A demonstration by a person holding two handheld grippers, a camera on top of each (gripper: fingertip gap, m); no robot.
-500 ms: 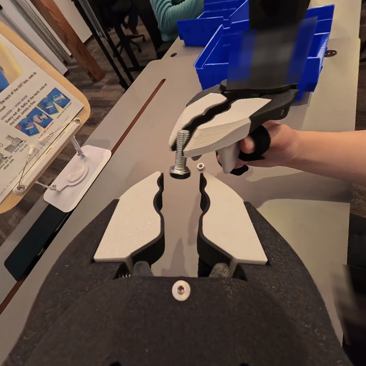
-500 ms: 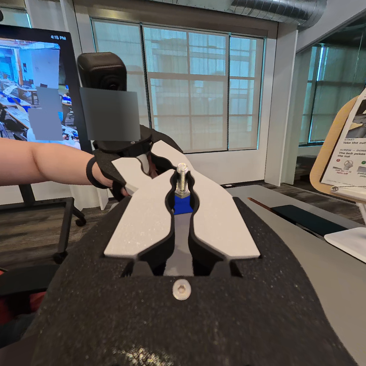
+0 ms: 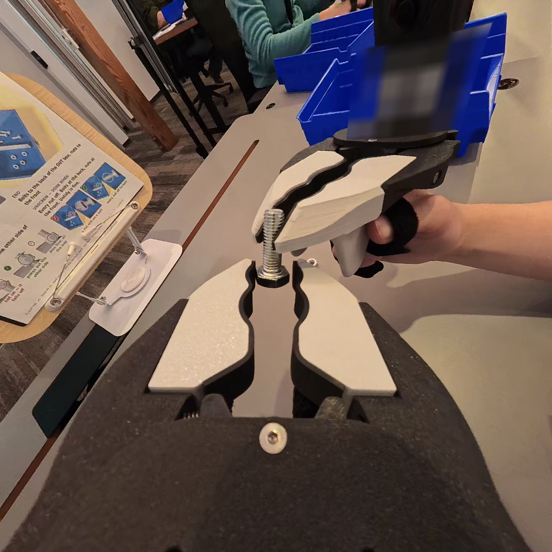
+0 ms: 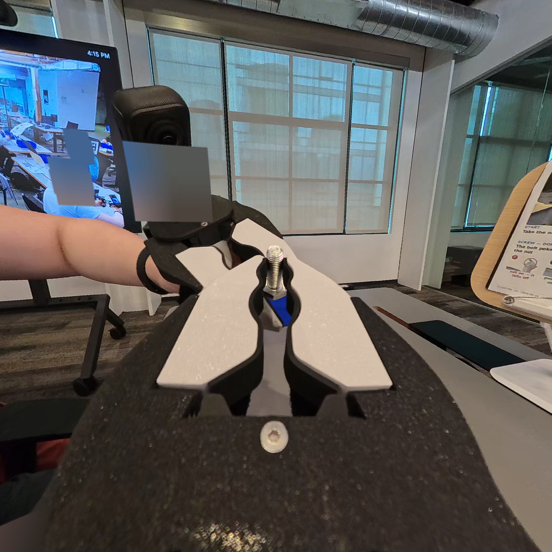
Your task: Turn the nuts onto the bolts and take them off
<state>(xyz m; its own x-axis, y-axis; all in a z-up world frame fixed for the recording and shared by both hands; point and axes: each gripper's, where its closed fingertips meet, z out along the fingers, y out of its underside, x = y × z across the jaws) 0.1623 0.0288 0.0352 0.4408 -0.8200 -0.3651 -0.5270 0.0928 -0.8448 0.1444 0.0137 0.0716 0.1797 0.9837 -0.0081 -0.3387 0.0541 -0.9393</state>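
White fingers (image 3: 304,227) of the right gripper (image 3: 270,228) were clamped on the threaded shaft of a silver bolt (image 3: 271,248), which stood upright with its hexagonal head at the bottom, just above the grey table (image 3: 448,373). Seen from the right wrist view, the same bolt (image 4: 274,273) rose between that gripper's (image 4: 274,268) closed tips, its thread end pointing up. The left gripper (image 3: 272,268) faced the bolt with its fingers (image 3: 209,328) apart, one on either side of the bolt's head; whether they touched the head could not be told. A small nut (image 3: 312,262) lay on the table just beside the tip of the left gripper's right-hand finger. A person's hand (image 3: 418,230) gripped the right gripper's handle from the right side of the left wrist view. Blue bins (image 3: 322,119) stood on the table behind the grippers, and an instruction card (image 3: 59,209) on a wooden board leaned at the table's left edge.
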